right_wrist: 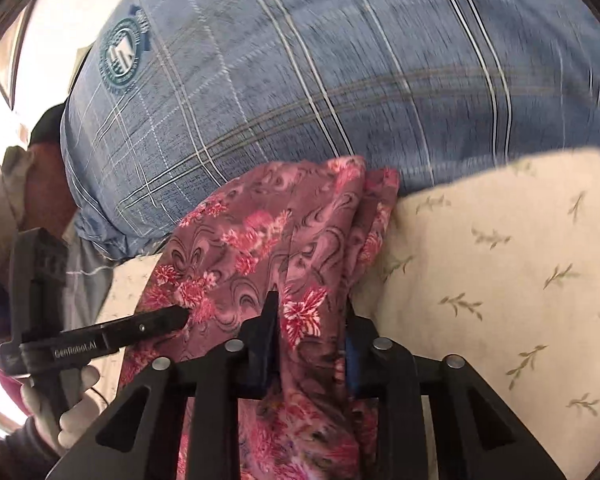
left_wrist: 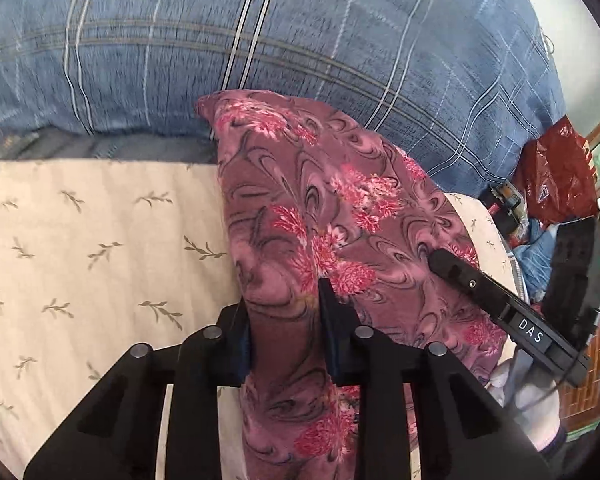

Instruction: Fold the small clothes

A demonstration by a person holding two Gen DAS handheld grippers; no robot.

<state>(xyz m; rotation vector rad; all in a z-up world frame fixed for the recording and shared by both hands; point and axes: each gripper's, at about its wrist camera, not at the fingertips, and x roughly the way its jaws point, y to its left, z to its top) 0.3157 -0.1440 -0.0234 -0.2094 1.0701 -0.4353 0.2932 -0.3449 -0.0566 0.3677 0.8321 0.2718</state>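
Nearest in each wrist view, the garment (left_wrist: pixel 300 208), a pink floral piece, runs straight out from the tool toward 12 o'clock, its long axis along the fingers, and ends against a blue plaid pillow (left_wrist: pixel 260 40) at the far side of the bed (left_wrist: pixel 80 240). The left tool (left_wrist: pixel 286 320) is clamped on a bunched strip of the cloth; the right tool (right_wrist: pixel 310 320) is likewise pinched onto a fold. In the left view the right tool comes in from 4 o'clock; in the right view the left enters from 9 o'clock. Both grip the near end side by side, angled downward, so I judge that end travels toward 12 o'clock.
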